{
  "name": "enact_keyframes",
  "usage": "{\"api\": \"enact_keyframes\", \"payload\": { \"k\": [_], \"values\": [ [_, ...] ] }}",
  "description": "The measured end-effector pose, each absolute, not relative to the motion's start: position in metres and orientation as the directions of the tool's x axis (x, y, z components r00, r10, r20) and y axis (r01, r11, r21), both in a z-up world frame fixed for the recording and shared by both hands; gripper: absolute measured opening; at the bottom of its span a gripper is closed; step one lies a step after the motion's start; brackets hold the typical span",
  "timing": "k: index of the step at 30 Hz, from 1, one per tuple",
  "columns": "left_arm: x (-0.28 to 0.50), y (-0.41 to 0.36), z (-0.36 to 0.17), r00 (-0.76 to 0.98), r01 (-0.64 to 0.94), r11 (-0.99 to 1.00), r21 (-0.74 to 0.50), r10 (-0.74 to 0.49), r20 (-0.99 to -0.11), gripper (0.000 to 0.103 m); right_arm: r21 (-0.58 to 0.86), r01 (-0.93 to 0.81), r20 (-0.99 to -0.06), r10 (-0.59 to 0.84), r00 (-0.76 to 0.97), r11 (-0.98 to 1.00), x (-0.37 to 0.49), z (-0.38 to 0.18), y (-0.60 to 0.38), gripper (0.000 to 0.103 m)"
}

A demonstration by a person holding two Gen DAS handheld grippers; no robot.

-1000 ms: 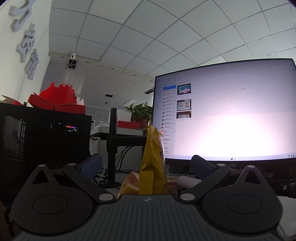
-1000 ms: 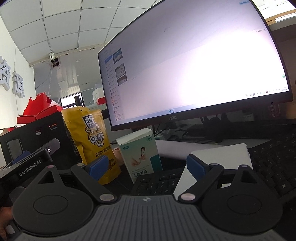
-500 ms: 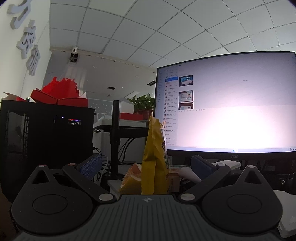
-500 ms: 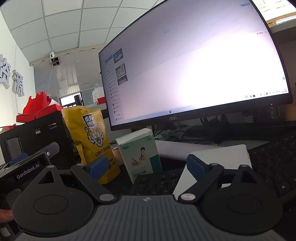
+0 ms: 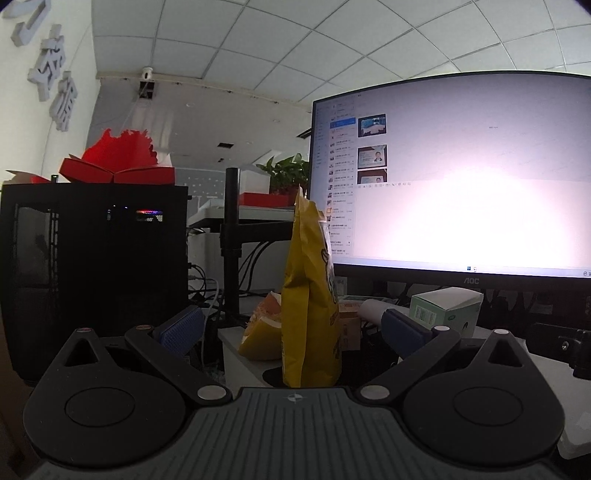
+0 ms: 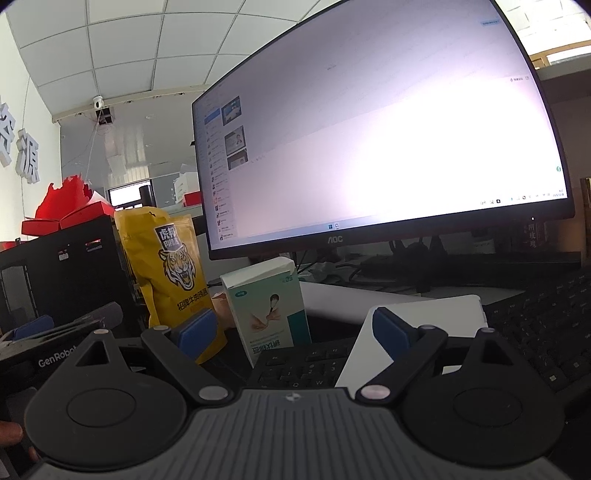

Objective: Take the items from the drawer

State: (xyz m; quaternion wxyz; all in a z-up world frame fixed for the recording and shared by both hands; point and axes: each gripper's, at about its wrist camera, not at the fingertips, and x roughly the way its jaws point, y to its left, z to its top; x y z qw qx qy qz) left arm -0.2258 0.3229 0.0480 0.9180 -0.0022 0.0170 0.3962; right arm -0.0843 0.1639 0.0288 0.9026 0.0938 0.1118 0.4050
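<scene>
1. Left gripper [image 5: 291, 328] has swung slightly right since a second ago; jaws wide, empty, yellow bag [image 5: 308, 295] standing between them, untouched.
2. Right gripper [image 6: 293, 328] unchanged, wide, near green box [image 6: 267, 310].
3. I see no drawer; items already stand on the desk.

This is an office. A wide AOC monitor [image 6: 369, 147] glows with a file list and stands over a black keyboard [image 6: 535, 325] on the surface [image 5: 251, 354]. A black computer tower [image 5: 92, 266] sits to one side, with cables [image 5: 207, 288] trailing behind it. Overhead runs a suspended ceiling of square tiles [image 5: 258, 33] with a small dome camera [image 5: 147, 72]. Raised sign lettering [image 5: 55, 74] is fixed to the white wall, and a potted plant [image 5: 286, 173] stands further back.
</scene>
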Motion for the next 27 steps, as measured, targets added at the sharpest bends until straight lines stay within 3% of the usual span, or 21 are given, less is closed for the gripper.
{"api": "enact_keyframes", "payload": {
  "k": [27],
  "values": [
    [-0.22,0.321,0.044,0.653,-0.754,0.657,0.027,0.752,-0.089,0.103,0.183,-0.73,-0.186,0.752,0.632,0.658,-0.09,0.025,0.177,0.091]
  ]
}}
